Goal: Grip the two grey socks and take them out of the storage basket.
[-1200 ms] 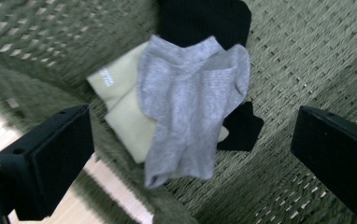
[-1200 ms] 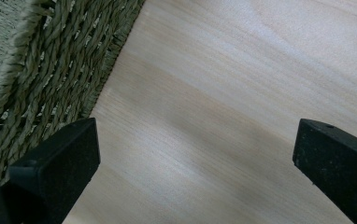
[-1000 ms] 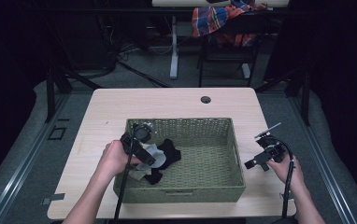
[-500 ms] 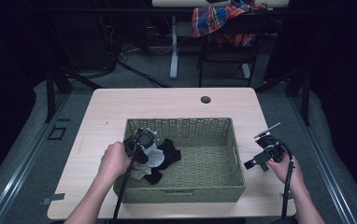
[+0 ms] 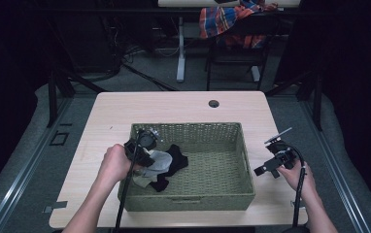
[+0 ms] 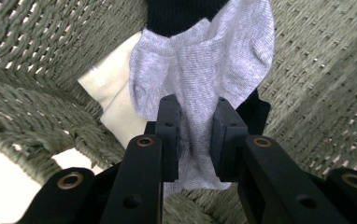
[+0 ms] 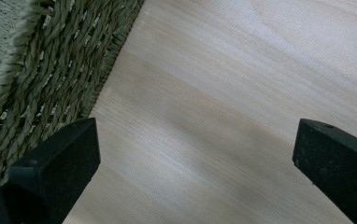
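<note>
Grey sock [image 6: 204, 70]: soft knit fabric, bunched and folded, lying at the left end of the woven basket [image 5: 232, 145], on top of a black garment [image 5: 174, 158] and beside a cream cloth [image 6: 109, 100]
Left gripper [image 6: 196, 135]: jaws closed on a fold of the grey sock, fabric pinched between the two black pads low in the basket's left end
Right gripper [image 7: 190, 154]: jaws spread wide with nothing between them, held over the bare table [image 7: 242, 93] just beside the basket's right wall
Risk, thin pinch: the hold seems to take in just one ridge of loose knit; a quick lift could let it slide out of the pads
Risk, snagging: the black garment touches the sock underneath and may drag up with it, or the sock may catch on the rough weave of the wall
Risk, basket shift: a pull toward the near left wall could tip or slide the light basket, since the right gripper is not steadying it
Basket: olive-green wicker, rectangular, coarse braided rim, tighter weave on the floor
Table: pale wood grain, smooth, matte
</note>
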